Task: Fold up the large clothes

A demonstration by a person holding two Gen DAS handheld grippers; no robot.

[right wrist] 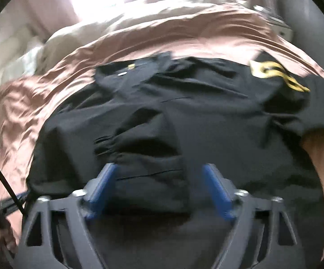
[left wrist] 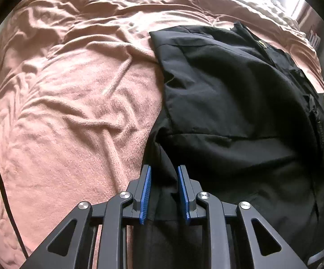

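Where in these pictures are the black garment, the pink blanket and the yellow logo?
black garment [left wrist: 229, 89]: left wrist view, folded upper panel.
pink blanket [left wrist: 72, 112]: left wrist view, bare wrinkled stretch.
yellow logo [right wrist: 274, 74]: right wrist view, its middle.

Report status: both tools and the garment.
Left tool narrowed around black garment edge, grip unconfirmed. Right tool open above it. Pink blanket beneath, nothing blocking.

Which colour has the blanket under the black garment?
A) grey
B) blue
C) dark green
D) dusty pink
D: the wrinkled blanket spread beneath the black garment is dusty pink in both wrist views.
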